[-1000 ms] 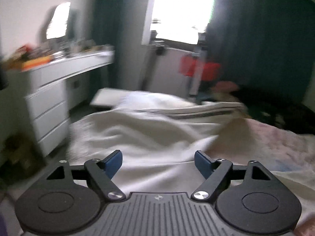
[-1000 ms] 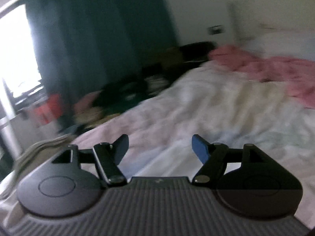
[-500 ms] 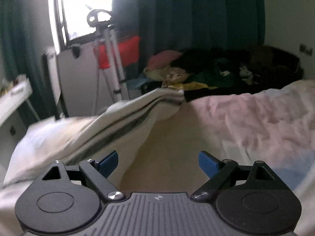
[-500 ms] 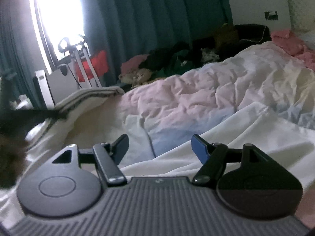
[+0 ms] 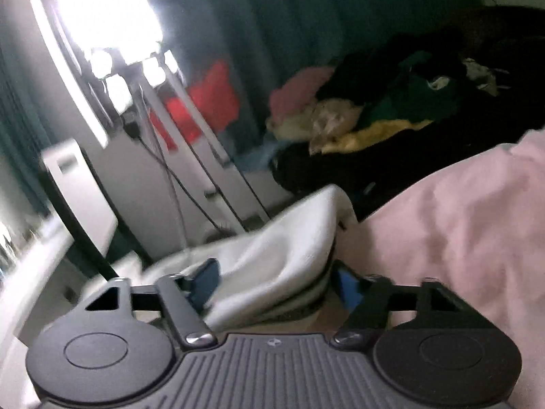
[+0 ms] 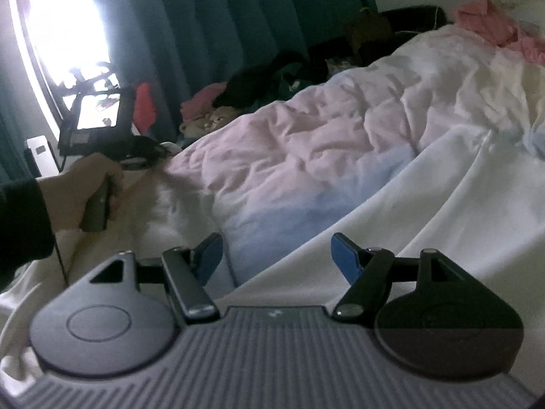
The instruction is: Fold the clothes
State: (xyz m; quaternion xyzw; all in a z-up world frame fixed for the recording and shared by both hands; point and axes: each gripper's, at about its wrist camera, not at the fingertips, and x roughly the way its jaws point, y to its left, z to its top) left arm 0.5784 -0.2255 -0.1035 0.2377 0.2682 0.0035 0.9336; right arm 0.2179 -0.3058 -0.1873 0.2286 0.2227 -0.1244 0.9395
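Between my left gripper and its two blue fingertips I see one cream garment; its dark-striped hem bunches in the gap, the jaws stand apart around it, and I cannot tell whether the pads touch the cloth, so that tool is released. Just right of this gripper lies one pink duvet. Ahead of it, past the garment's raised edge, one heap of clothes in black, green, yellow and pink sits before the dark curtain; ahead to the left are tripod legs, one red item and one bright window, all blurred. My right gripper is spread wide and empty, with two blue fingertips hovering over one white sheet lying on the duvet. To its left, one hand in a dark sleeve grips the other tool's handle, low against the cream garment. Farther ahead the duvet rises, and at the far right one pink blanket lies near the wall
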